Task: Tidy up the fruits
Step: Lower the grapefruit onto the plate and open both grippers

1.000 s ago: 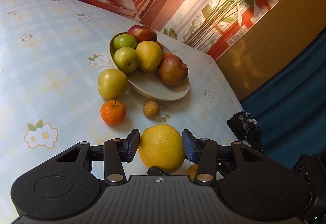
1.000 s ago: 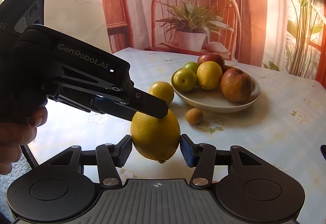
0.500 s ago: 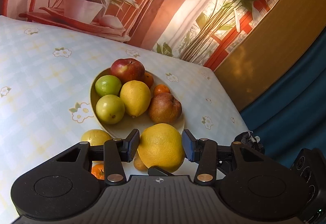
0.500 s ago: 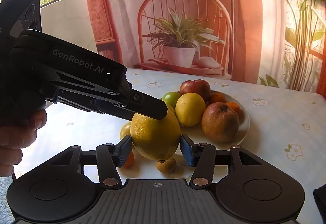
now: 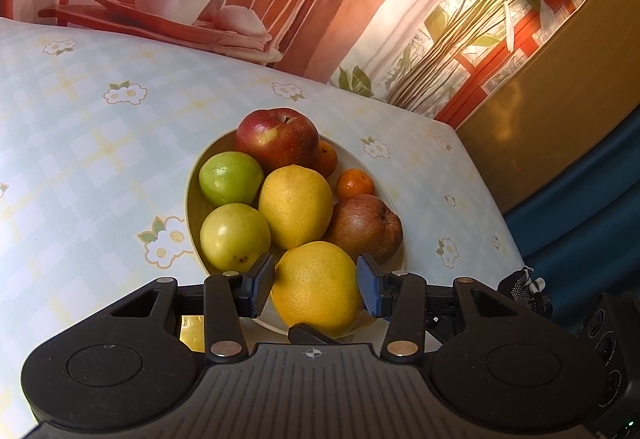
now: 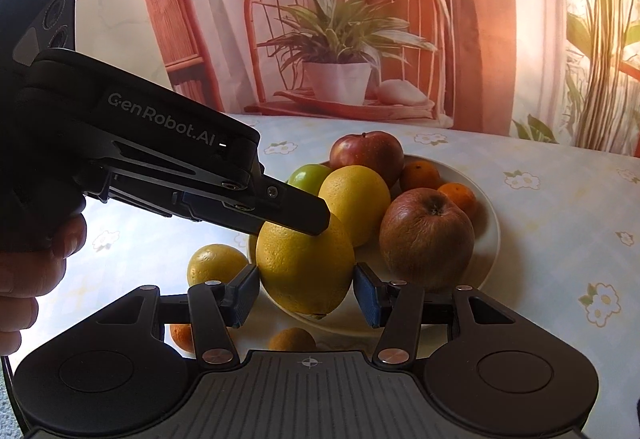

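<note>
Gripping the big round yellow citrus (image 6: 306,265) in both tools, left tool (image 5: 316,289) and right tool (image 6: 306,293), above the cream bowl's (image 6: 490,235) near rim, you should squeeze its firm, probably heavy, waxy middle.

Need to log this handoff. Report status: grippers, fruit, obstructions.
Left gripper and right gripper both shut on one lemon. Lemon over bowl near rim. Bowl crowded; brown apple close beside.
</note>
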`<state>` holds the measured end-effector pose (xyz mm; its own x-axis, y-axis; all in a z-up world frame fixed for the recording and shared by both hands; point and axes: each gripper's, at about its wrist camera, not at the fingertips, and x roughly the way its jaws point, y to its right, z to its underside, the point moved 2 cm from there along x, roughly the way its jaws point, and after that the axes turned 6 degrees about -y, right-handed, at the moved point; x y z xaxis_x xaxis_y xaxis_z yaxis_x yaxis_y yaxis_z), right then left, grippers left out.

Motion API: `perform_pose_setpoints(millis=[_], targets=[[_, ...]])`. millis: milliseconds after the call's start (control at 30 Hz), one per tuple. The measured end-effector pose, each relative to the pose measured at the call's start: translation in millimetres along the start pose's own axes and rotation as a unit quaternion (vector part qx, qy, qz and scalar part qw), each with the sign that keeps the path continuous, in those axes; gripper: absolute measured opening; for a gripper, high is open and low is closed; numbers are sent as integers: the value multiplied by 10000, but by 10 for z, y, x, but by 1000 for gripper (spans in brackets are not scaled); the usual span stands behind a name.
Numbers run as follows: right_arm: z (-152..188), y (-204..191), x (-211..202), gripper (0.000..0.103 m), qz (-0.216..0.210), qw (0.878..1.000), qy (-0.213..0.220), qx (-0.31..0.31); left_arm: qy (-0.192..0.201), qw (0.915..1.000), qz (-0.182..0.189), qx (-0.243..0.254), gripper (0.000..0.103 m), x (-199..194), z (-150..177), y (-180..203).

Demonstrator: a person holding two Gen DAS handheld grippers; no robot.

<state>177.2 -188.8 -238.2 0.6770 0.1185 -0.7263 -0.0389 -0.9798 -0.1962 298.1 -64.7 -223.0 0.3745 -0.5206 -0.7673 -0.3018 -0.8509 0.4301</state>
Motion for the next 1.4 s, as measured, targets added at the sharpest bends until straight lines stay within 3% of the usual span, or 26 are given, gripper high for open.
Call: perform_pose_setpoints(millis=[300,600,800,1133,1233,1400], targets=[[-27,84,100,47,-139,9996,5,264,154,9993,-274,186,45,-82,-5,-9],[1,83,111,47,-200,9992,59,336,720,9951,-684,-40,45,-387,73,-92],[23,121,55,55,-163,9982,181,557,1104,9869,-1162,-180,45,-569,285,-170],[186,127,-222,56,35,9965,550,624,1441,9757,-1601,-402,45,-853,546,-331],[322,55,-331,56,309,9964,647,450,1499,9731,-1731,-247,46,-870,656,-270],[542,-109,-474,56,510,9960,718,138,1318,9766,-1689,-174,46,-819,787,-206]])
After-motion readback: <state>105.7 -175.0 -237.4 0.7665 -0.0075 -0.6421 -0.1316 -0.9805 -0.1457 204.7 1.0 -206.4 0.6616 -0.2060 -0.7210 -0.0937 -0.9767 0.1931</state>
